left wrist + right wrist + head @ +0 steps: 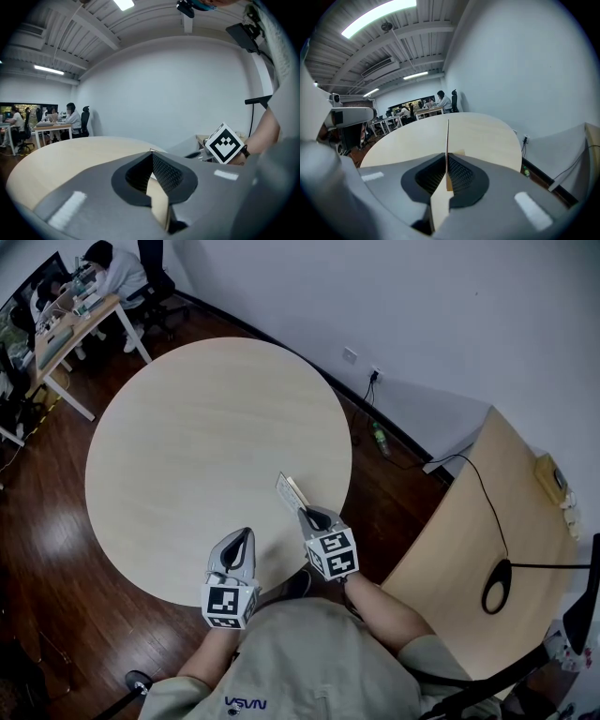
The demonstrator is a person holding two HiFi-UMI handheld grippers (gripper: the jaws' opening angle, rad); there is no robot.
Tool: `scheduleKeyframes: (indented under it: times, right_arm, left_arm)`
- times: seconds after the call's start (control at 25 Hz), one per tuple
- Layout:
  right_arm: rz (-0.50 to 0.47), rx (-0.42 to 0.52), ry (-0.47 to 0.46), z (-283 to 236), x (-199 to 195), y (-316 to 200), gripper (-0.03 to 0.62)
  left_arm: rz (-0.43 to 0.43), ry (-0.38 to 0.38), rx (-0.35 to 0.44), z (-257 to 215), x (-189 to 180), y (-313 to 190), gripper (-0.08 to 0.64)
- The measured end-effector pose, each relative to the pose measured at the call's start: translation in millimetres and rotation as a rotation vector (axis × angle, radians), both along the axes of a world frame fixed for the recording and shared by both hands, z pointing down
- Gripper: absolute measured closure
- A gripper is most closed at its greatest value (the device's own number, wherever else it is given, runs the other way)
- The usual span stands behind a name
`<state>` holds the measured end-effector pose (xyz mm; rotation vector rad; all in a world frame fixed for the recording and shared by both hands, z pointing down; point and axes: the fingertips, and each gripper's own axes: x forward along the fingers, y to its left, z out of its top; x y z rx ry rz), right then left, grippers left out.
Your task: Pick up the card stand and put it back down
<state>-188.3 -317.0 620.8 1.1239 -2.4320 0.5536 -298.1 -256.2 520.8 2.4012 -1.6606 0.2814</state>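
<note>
Right claw (310, 515) pinches the thin stand (292, 491) by its edge, left claw (245, 534) closed on nothing; a loosened squeeze could topple it onto the table (197, 427).

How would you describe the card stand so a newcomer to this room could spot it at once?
Find the big round pale-wood table; go to its edge nearest the person. There the right gripper has its jaws closed on the card stand, a thin, pale panel standing on edge. It is the only object over the table besides the grippers; the left gripper holds nothing.
</note>
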Motion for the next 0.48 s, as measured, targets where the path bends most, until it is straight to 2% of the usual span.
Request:
scheduleKeyframes:
  times: [0.48]
  right_arm:
    - [-0.004,0.010,0.012,2.4,-0.6,-0.4,0.578]
  left_arm:
    - [0.005,0.019,-0.023,11.1,-0.3,-0.7,0.560]
